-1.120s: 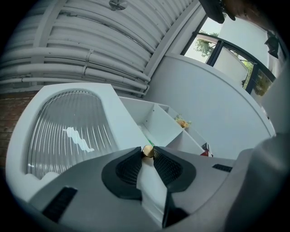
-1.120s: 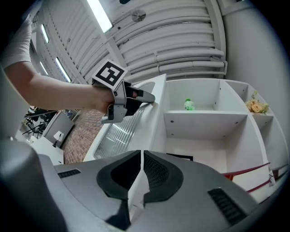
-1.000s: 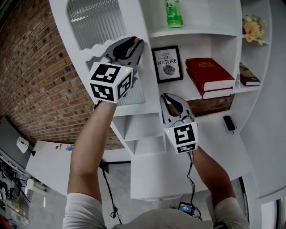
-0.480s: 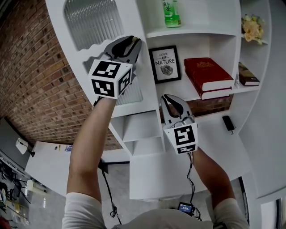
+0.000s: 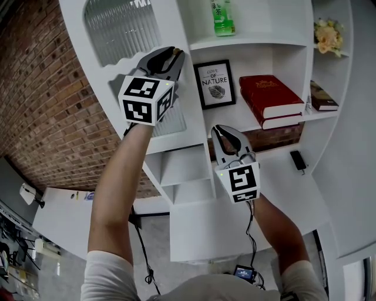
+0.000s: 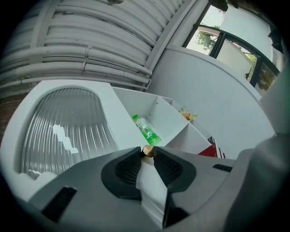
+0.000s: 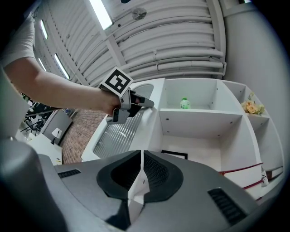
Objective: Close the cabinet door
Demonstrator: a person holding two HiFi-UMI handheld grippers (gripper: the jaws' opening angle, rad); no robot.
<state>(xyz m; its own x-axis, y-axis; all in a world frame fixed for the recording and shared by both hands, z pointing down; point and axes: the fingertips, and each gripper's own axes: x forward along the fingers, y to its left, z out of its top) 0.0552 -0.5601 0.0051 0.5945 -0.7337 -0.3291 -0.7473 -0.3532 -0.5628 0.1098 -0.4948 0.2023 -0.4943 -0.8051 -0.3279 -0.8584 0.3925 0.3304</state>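
Note:
The white cabinet door [image 5: 126,29] with its ribbed glass pane [image 6: 68,131] stands swung open to the left of the shelves. My left gripper [image 5: 173,56] is at the door's free edge. In the left gripper view its jaw tips [image 6: 147,154] close on the small brass door knob [image 6: 147,150]. My right gripper [image 5: 226,130] hangs lower, in front of the shelf unit's middle, its jaws together with nothing between them [image 7: 141,156]. The right gripper view also shows the left gripper [image 7: 147,103] against the door edge.
The open shelves hold a green bottle [image 5: 221,16], a framed print [image 5: 214,84], a red book [image 5: 270,99], flowers [image 5: 327,36] and a small black object [image 5: 298,160]. A brick wall [image 5: 47,106] lies to the left behind the door.

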